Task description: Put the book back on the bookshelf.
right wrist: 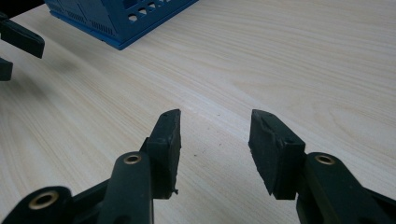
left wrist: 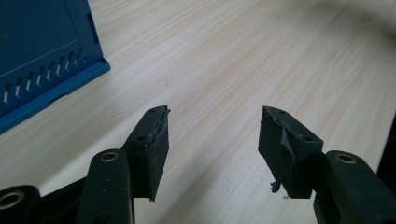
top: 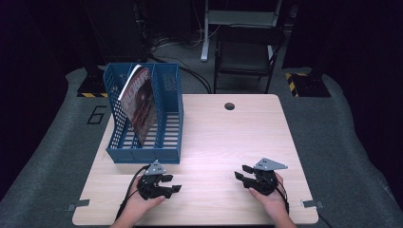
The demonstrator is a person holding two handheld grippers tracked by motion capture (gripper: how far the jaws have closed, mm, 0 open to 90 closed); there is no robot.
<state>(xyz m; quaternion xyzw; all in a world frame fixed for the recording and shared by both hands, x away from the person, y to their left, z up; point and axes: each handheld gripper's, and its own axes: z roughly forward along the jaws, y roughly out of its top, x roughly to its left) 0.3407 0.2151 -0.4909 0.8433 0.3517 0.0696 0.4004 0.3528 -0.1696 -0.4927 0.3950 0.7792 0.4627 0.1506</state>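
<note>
A blue slotted file rack (top: 157, 114) stands on the left part of the pale wooden table (top: 223, 137), with a reddish-brown magazine (top: 140, 102) leaning upright in one of its slots. My left gripper (top: 177, 188) rests near the front edge, just in front of the rack, open and empty; its jaws (left wrist: 214, 135) stand apart over bare wood. My right gripper (top: 241, 172) sits at the front right, also open with nothing between its jaws (right wrist: 215, 133). The rack's corner (left wrist: 42, 60) shows at the upper left of the left gripper view.
A round cable hole (top: 229, 106) is in the table's far edge. A black chair (top: 247, 52) and a grey stand stand behind the table on the dark floor. The rack's base (right wrist: 116, 18) and the left gripper's jaws (right wrist: 18, 42) appear in the right gripper view.
</note>
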